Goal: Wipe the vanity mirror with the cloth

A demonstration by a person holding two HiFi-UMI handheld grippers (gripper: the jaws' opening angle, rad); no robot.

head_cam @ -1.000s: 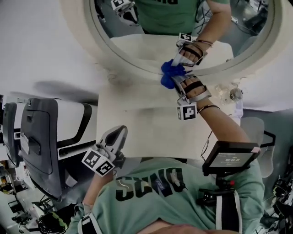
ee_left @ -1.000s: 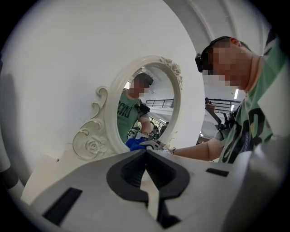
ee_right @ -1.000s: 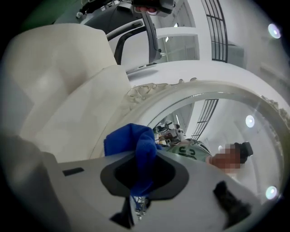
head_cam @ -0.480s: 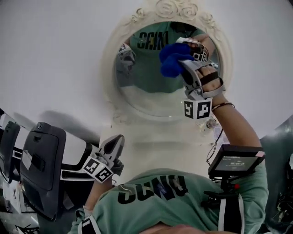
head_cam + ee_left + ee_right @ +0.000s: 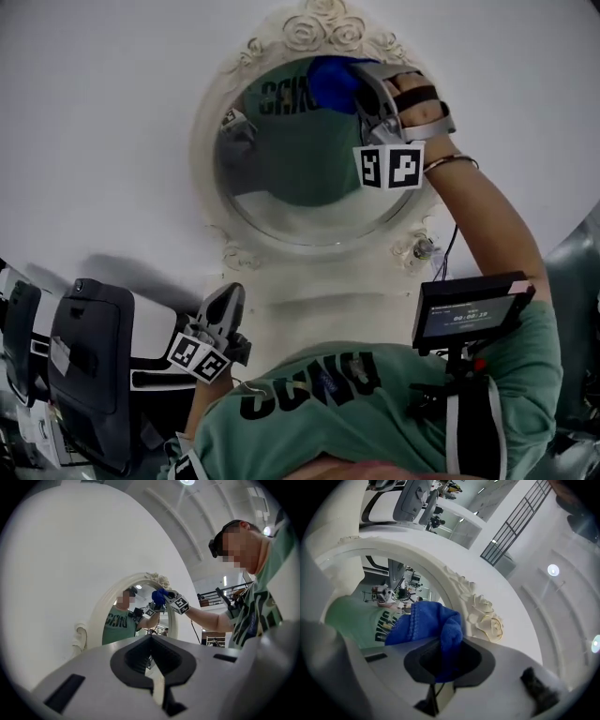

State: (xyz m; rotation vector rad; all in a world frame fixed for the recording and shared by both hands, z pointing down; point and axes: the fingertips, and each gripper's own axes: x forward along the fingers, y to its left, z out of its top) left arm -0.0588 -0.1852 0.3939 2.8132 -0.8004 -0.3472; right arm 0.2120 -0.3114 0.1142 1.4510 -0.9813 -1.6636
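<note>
At the far left a dark office chair (image 5: 86, 375) stands beside the pale vanity top (image 5: 319, 314). The left gripper (image 5: 228, 302) hangs low over that top's near edge, well apart from the glass; its own view shows the two jaws pressed together with nothing between them, so it takes no part in the wiping. Further right, the oval vanity mirror (image 5: 300, 178) stands upright against the white wall in a cream frame (image 5: 206, 187) with carved roses (image 5: 323, 33) at the crown. The blue cloth (image 5: 333, 82) is at the very top of the glass, just under those roses, bunched and pinched in the jaws of the right gripper (image 5: 361, 86), which the raised right arm holds against the mirror; the right gripper view shows a fold of it clamped deep between the jaws and the rest bulging out ahead. By my reading the wiping is under way and now at the upper edge. The glass shows no streaks or smears, so I cannot tell which parts are done; the lower half lies well away from the cloth. At the right a small screen (image 5: 469, 314) sits on a chest mount. No container shows; a small glassy thing (image 5: 422, 248) by the frame's lower right is too small to identify.
</note>
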